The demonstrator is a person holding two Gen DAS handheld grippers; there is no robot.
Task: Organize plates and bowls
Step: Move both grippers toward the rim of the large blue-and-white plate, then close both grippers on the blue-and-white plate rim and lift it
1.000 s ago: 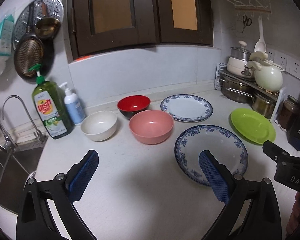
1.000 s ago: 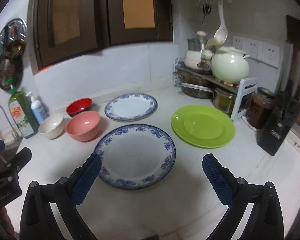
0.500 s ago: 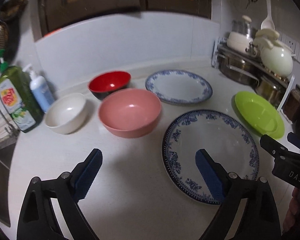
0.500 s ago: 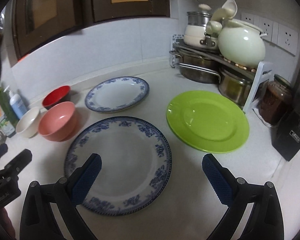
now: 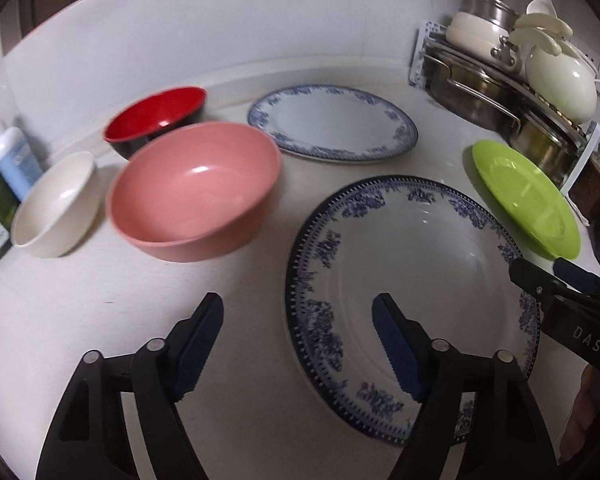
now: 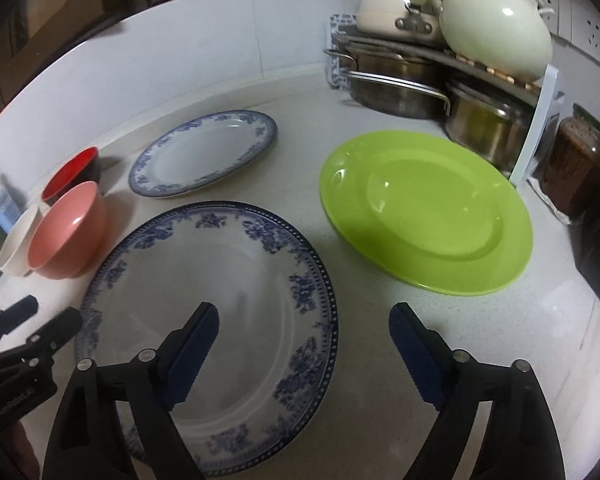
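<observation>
A large blue-patterned plate [image 5: 412, 256] [image 6: 228, 276] lies on the white counter nearest me. A smaller blue-patterned plate [image 5: 332, 122] [image 6: 204, 152] lies behind it. A green plate [image 5: 524, 196] [image 6: 424, 212] lies to the right. A pink bowl [image 5: 192, 188] [image 6: 68, 232], a white bowl [image 5: 56, 204] [image 6: 16, 240] and a red bowl [image 5: 156, 114] [image 6: 70, 170] stand at the left. My left gripper [image 5: 298, 320] is open and empty, straddling the large plate's left rim. My right gripper [image 6: 304, 330] is open and empty, straddling its right rim.
A rack with steel pots [image 6: 396, 76] and a cream pot [image 6: 496, 20] stands at the back right. A brown jar [image 6: 580, 168] and a dark block stand at the right edge. Soap bottles [image 5: 12, 160] stand at the far left. The wall runs behind.
Both grippers have moved forward and down toward the large blue plate, which now looks much bigger. Both have stayed open.
</observation>
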